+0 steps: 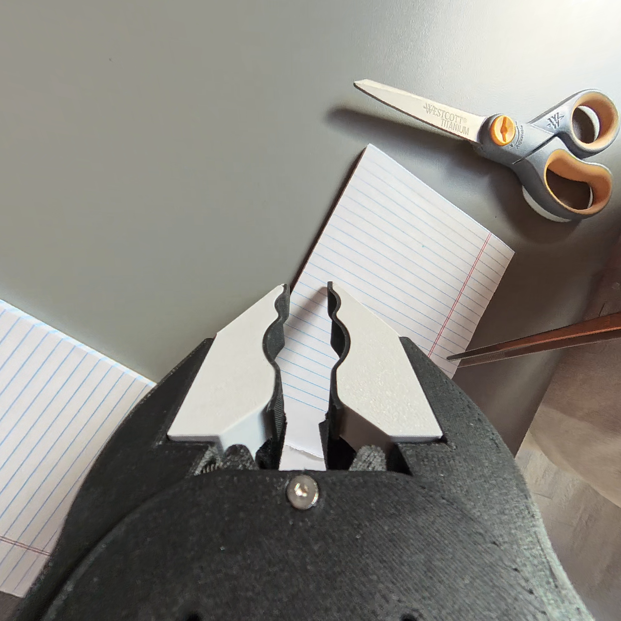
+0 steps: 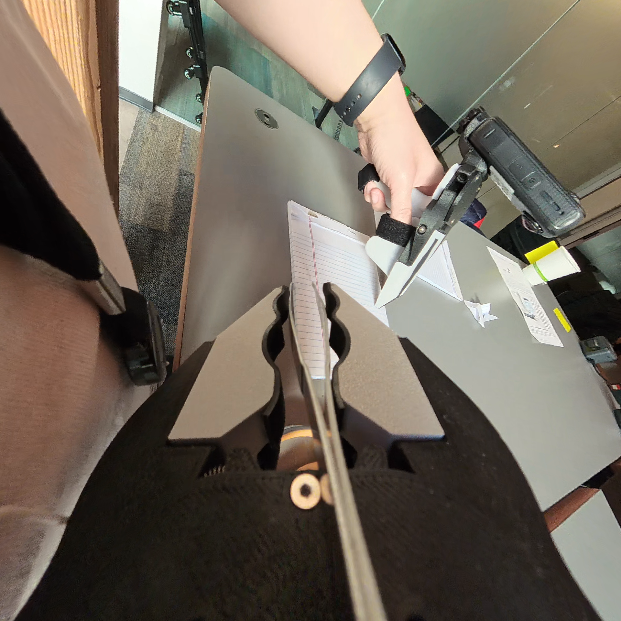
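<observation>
Only left wrist view shows grey-orange scissors point(image 1: 500, 131)

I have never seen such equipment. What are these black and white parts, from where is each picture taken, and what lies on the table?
A person holds hand-operated tongs in each hand; a camera on each looks along its two fingers. The left wrist picture is from the left tongs, above a lined sheet on a grey table; scissors lie beside it. A paper strip sits between the fingers; whether pinched, I cannot tell. The right wrist picture is from the right tongs, which hold tweezers.
</observation>
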`<action>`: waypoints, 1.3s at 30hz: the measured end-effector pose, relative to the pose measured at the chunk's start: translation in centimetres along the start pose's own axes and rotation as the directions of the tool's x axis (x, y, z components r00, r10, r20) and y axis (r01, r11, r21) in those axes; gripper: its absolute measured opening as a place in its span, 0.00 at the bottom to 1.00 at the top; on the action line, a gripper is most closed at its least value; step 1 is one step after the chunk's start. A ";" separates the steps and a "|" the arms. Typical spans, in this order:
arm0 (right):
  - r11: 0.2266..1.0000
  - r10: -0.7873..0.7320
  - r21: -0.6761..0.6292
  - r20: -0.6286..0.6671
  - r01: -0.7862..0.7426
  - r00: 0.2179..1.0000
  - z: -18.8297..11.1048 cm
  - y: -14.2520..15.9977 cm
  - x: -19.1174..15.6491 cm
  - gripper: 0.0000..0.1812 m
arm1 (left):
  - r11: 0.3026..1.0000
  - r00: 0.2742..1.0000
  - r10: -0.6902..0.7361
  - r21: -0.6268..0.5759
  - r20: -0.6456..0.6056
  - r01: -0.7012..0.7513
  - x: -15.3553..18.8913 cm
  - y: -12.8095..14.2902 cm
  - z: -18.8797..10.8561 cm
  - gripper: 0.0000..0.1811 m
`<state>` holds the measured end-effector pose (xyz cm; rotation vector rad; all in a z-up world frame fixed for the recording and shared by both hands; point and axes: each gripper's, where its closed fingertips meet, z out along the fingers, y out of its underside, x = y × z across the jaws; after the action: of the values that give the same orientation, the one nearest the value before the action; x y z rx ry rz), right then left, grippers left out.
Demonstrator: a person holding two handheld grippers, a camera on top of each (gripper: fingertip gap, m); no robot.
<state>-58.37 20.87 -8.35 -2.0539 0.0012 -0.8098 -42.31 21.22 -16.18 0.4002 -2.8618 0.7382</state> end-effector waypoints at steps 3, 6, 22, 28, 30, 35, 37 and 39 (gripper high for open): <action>1.000 0.020 0.006 -0.023 -0.020 1.000 -0.1 0.0 0.5 0.12 | 1.000 1.000 0.017 0.004 0.009 -0.017 -0.1 0.0 0.0 0.10; 1.000 0.011 0.029 -0.040 -0.010 0.999 -0.3 -0.6 1.0 0.12 | 1.000 1.000 0.010 -0.002 0.005 -0.010 -0.3 0.0 0.0 0.07; 0.999 0.010 -0.040 0.078 -0.007 0.997 -0.2 -0.4 0.2 0.09 | 1.000 1.000 0.013 -0.007 -0.008 -0.013 -0.4 0.0 -0.1 0.05; 0.998 0.031 -0.055 0.081 -0.026 0.996 -0.6 -0.1 0.7 0.11 | 1.000 1.000 0.013 -0.015 -0.007 -0.014 -0.4 0.1 -0.1 0.05; 0.996 0.062 -0.062 0.076 -0.057 0.995 -0.7 0.1 0.9 0.11 | 1.000 1.000 0.013 -0.015 -0.005 -0.013 -0.4 0.1 -0.1 0.04; 0.979 0.193 -0.077 0.057 -0.188 0.980 -0.9 0.8 1.5 0.12 | 1.000 1.000 0.006 -0.008 -0.003 -0.006 -0.5 0.1 -0.1 0.04; 0.967 0.247 -0.078 0.047 -0.243 0.968 -1.0 1.0 1.8 0.12 | 1.000 1.000 0.004 -0.007 -0.004 -0.004 -0.5 0.1 -0.1 0.04; 0.959 0.277 -0.074 0.034 -0.274 0.960 -1.2 1.3 2.0 0.13 | 1.000 1.000 -0.001 -0.008 -0.006 0.001 -0.5 0.0 -0.1 0.04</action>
<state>-57.03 18.64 -7.76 -2.0767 0.2893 -0.5976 -41.86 21.42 -16.20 0.3970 -2.8578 0.7264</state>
